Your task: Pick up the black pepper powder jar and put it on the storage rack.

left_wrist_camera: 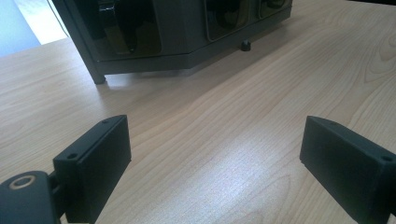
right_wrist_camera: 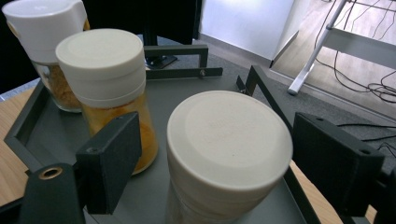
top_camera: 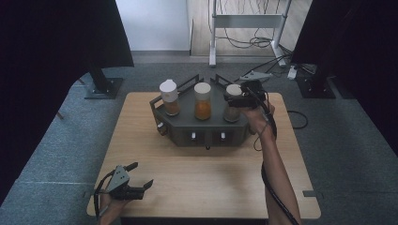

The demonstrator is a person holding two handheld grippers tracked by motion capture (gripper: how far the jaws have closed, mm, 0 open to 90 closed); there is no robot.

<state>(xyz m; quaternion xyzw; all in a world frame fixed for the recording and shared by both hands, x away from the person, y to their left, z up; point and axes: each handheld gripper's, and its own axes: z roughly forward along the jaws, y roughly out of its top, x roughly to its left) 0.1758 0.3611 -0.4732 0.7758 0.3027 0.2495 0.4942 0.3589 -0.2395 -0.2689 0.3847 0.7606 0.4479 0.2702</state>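
While the right gripper sits up at the right end of the dark rack, its jaws straddle the white-capped spice jar there, about half open, and I can't see the pads actually pressing on the cap. So the jar is standing in the rack, between the jaws, not gripped.

What could go sideways: the orange jar is just beside the left jaw, so a sloppy close or lift could bump it. The cap is also wide and smooth, so a shallow pinch might slip.

Left gripper rests at the near left of the wooden table, jaws wide, nothing in them.

Hard to tell: the right-hand jar's contents, since the bottom is cut off.
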